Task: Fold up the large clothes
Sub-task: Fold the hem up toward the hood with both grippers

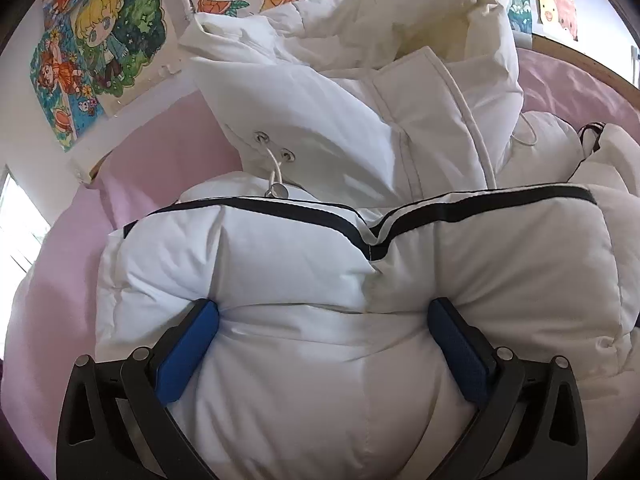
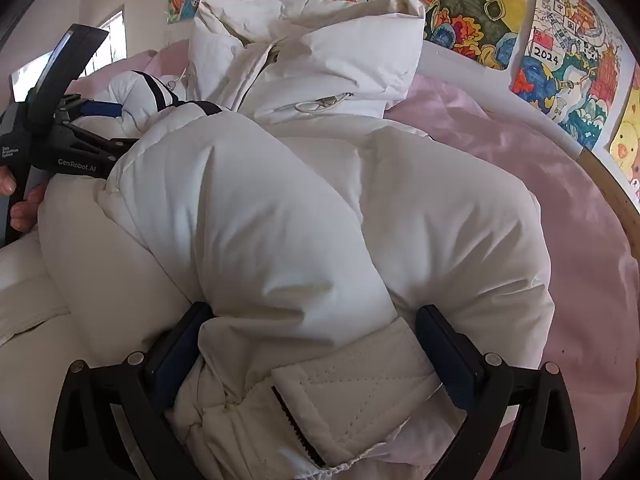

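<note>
A puffy white down jacket (image 1: 304,240) with black trim lies bunched on a pink bed sheet (image 1: 68,264); it also shows in the right wrist view (image 2: 280,200). My left gripper (image 1: 324,320) has its blue-padded fingers (image 1: 188,344) spread wide around a thick fold of the jacket, pressing into it on both sides. My right gripper (image 2: 314,328) holds a thick bundle of the jacket with a quilted cuff tab (image 2: 360,392) between its wide-set fingers. The left gripper also shows at the left in the right wrist view (image 2: 96,112), at a black-striped sleeve.
Colourful drawings (image 1: 100,48) hang on the wall behind the bed. A wooden bed edge (image 2: 612,196) runs along the right. The pink sheet (image 2: 540,184) lies bare to the right of the jacket. A window (image 1: 16,216) is at the left.
</note>
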`<state>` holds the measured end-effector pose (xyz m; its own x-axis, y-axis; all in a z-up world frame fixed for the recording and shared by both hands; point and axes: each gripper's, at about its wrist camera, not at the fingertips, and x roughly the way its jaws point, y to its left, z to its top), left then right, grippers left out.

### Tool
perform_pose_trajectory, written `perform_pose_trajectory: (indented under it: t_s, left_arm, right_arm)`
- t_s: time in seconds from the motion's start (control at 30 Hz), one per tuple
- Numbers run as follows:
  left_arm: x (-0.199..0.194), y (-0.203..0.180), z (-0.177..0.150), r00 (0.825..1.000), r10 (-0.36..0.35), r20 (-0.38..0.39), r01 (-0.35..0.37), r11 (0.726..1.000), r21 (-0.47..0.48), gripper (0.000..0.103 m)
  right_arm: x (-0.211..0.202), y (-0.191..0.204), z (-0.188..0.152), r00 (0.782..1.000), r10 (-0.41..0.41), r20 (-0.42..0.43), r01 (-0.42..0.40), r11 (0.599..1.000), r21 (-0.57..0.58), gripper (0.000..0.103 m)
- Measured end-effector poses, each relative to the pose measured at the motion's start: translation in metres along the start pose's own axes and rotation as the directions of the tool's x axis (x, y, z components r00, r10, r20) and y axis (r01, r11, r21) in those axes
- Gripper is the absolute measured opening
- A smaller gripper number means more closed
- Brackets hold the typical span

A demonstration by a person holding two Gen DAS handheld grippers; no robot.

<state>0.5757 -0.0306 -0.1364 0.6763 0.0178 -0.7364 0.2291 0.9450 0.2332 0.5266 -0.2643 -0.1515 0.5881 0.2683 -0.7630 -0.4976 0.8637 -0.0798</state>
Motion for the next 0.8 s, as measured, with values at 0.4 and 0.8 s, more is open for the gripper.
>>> perform_pose_trajectory:
  t_s: [0.4, 0.8]
  left_arm:
    - [-0.069, 0.054, -0.004, 0.993, -0.002, 0.12, 0.019, 0.99, -0.141, 0.102]
    - [-0.066, 0.133, 0.073, 0.982, -0.171, 0.075, 0.185, 0.948, -0.258, 0.102]
  right_arm:
    - [-0.024, -0.039, 0.003, 0.964, 0.253, 0.08, -0.263, 0.952, 0.156, 0.103]
    - [-0.097, -0.094, 0.083, 0.93, 0.294, 0.222, -0.343, 0.911, 0.231, 0.103]
